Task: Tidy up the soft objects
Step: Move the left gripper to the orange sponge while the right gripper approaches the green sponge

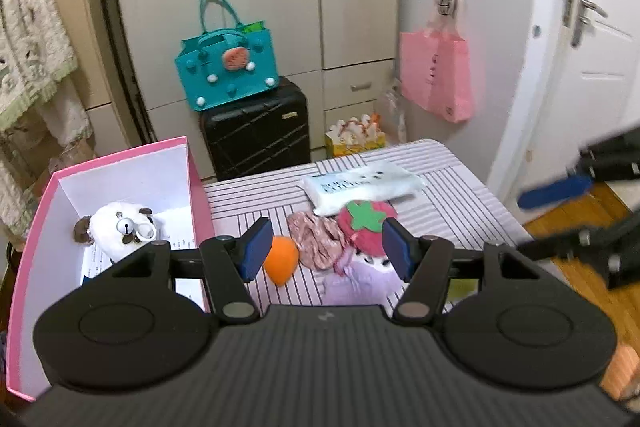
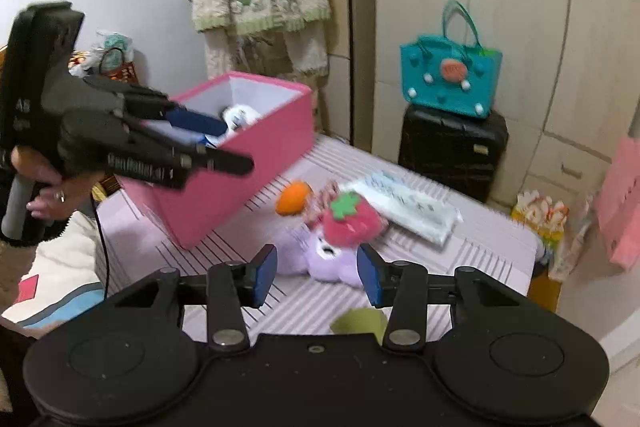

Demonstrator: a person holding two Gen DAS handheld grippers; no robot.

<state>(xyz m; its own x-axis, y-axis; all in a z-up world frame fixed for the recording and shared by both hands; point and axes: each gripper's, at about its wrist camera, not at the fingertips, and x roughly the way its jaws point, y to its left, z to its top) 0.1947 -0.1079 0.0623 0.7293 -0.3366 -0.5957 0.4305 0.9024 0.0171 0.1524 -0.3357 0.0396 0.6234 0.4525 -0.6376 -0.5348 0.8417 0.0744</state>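
Nearest to the left wrist camera, the left tool (image 1: 326, 247) stands about half open with nothing between its blue pads (image 1: 256, 247), hanging above the striped desk (image 1: 440, 203) without touching any toy. Framed in its gap, lower down on the desk, lie an orange plush ball (image 1: 281, 259), a crumpled floral cloth (image 1: 318, 239) and a purple plush doll (image 1: 356, 281) wearing a red strawberry hat (image 1: 366, 225). Just beyond them lies a white pouch (image 1: 360, 185) with dark print. To the left of the desk's toys stands a pink box (image 1: 120, 163), open at the top, with a white plush animal (image 1: 116, 229) inside it.

From the right wrist camera, the right tool (image 2: 318, 275) is moderately open and empty too, its pads apart above the desk, with the purple doll seen between them farther off. A yellow-green thing (image 2: 358, 323) shows just under this tool; what it is cannot be told. At the left of this view a person's hand (image 2: 44, 183) grips the left tool's handle near the pink box.

Farther back, a teal bag (image 1: 228, 67) sits on a black suitcase (image 1: 256, 131), and a pink bag (image 1: 438, 75) hangs on the cabinet side.
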